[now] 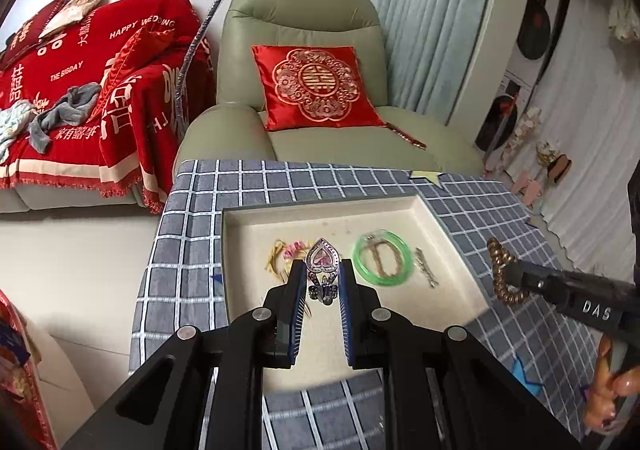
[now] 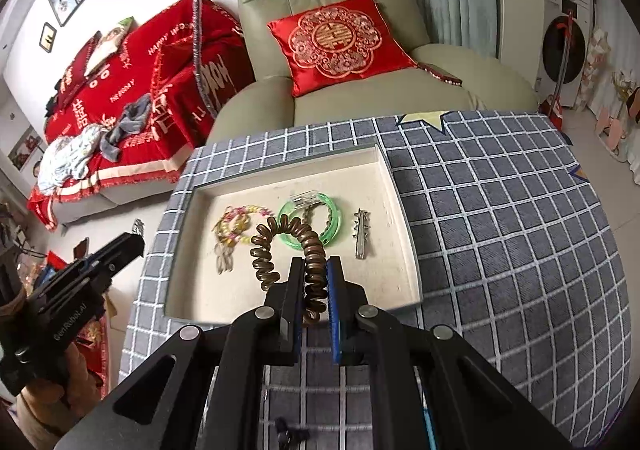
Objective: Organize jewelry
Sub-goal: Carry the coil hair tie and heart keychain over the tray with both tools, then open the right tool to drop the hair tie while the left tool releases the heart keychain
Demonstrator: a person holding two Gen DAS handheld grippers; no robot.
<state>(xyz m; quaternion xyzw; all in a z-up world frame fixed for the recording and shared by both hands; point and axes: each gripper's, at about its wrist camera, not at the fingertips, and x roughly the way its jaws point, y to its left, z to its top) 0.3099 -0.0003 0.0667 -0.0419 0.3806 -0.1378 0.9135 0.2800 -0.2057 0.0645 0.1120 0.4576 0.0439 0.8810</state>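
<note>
On the left, a sofa under a red wedding throw [image 1: 80, 97] lines the far wall, and beside it stands a pale green leather armchair [image 1: 304, 17] with a red embroidered cushion [image 1: 316, 85] on its seat. Nearer, a table is covered by a grey-blue checked cloth [image 2: 500, 209], and a shallow cream tray [image 2: 384, 169] lies on it.

The left gripper [image 1: 323, 270], held above the near part of the tray, is clenched on a silver heart-shaped hair clip with a pink stone [image 1: 322, 260]; the clip stands up between the two pads and hangs clear of the tray floor.

Inside the tray, from left to right, lie a tangle of yellow and pink bead bracelets [image 2: 236, 228], a translucent green bangle [image 2: 310, 223] with what looks like a brown clip inside its ring, though blur makes that hard to judge, and a slim silver barrette [image 2: 362, 234] just beside the bangle.

The right gripper [image 2: 316, 270] hovers over the near edge of the tray, its pads pinched on a brown spiral coil hair tie [image 2: 280, 246], whose loop arches up and to the left in the air above the bracelets and bangle.
</note>
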